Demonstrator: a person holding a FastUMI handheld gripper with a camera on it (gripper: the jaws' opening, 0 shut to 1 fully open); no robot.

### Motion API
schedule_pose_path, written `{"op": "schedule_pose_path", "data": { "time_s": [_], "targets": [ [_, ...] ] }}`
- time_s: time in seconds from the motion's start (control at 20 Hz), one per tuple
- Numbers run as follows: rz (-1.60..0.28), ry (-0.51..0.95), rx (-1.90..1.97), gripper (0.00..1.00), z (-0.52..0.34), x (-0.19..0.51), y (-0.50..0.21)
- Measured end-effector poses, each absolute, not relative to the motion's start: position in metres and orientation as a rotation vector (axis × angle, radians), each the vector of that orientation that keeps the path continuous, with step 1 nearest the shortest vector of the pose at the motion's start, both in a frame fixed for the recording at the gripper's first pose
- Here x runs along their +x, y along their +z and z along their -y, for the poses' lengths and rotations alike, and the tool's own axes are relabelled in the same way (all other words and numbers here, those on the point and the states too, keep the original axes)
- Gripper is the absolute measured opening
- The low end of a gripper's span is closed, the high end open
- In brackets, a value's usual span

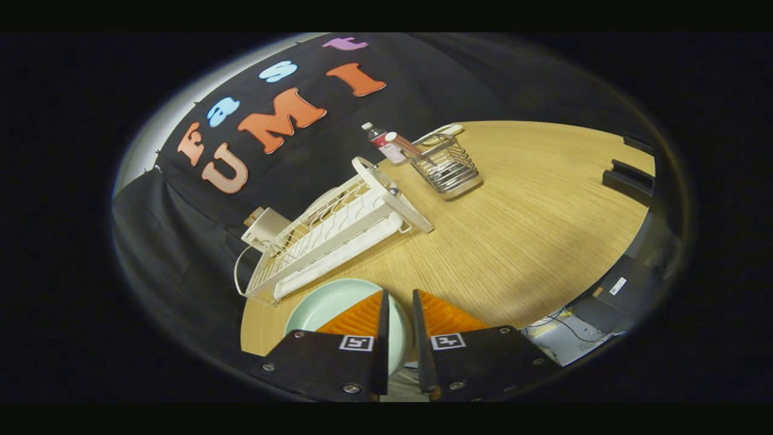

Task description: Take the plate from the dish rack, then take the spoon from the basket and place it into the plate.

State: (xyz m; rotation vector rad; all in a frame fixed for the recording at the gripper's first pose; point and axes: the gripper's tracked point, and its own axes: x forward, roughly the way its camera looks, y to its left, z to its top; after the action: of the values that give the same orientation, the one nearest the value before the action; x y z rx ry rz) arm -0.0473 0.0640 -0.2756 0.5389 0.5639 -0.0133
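Fingers (398, 320) nearly closed, pinching the rim of the pale green plate (329, 305) at 7 o'clock, already off the dish rack (338, 235) and low over the desk (513, 229). Basket (447, 166) at 1 o'clock, beyond; spoon inside not discernible.

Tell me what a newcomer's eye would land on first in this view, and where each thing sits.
First comes the pale green plate, right at the tool, whose fingers stand close together with the plate's rim between them; whether both press on it is unclear. Just beyond lies the white dish rack, stretched across the wooden table. Farther off stands the wire basket, with a small bottle next to it.
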Motion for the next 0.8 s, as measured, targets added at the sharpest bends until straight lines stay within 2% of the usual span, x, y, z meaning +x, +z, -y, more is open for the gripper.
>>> {"op": "schedule_pose_path", "data": {
  "time_s": [0.3,0.35,0.45,0.55,0.8],
  "targets": [
    [-0.428,-0.090,0.390,0.44,-0.020,-0.029,-0.244],
    [-0.402,-0.099,0.354,0.55,-0.014,-0.025,-0.237],
    [-0.347,-0.124,0.266,0.69,-0.002,-0.014,-0.224],
    [-0.295,-0.145,0.193,0.78,0.007,-0.003,-0.211],
    [-0.152,-0.173,0.025,0.83,0.015,0.027,-0.180]
  ]
}}
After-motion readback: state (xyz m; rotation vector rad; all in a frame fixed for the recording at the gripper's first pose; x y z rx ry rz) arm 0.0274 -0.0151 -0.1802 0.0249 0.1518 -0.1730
